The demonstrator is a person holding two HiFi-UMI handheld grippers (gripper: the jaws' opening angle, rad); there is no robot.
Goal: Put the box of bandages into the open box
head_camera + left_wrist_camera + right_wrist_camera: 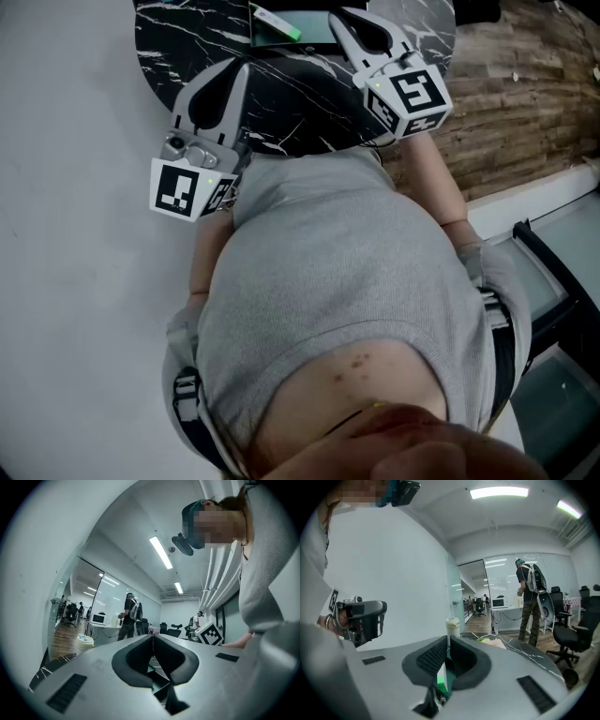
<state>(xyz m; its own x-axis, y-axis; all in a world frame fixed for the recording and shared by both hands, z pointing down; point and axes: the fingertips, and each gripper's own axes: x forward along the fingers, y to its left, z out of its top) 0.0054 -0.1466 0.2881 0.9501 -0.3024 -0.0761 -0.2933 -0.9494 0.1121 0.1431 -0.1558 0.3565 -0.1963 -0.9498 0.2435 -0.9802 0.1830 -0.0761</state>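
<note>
Bandage box (pixel 275 21) sits at the far edge of the table (pixel 178 47), on or in the dark open box (pixel 314 30); can't tell which. Your right claw (pixel 339 23) is clenched on nothing, tips just beside the bandage box. Your left claw (pixel 241 70) is also clenched and empty, over the table nearer you.

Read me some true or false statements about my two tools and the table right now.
The left tool has its jaws together, nothing between them. True.
The table is plain white. False: it is black with white veins.
The right tool grips the paper cup. False: the cup stands beyond the jaws, untouched.
A person with a backpack stands in the background. True.
</note>
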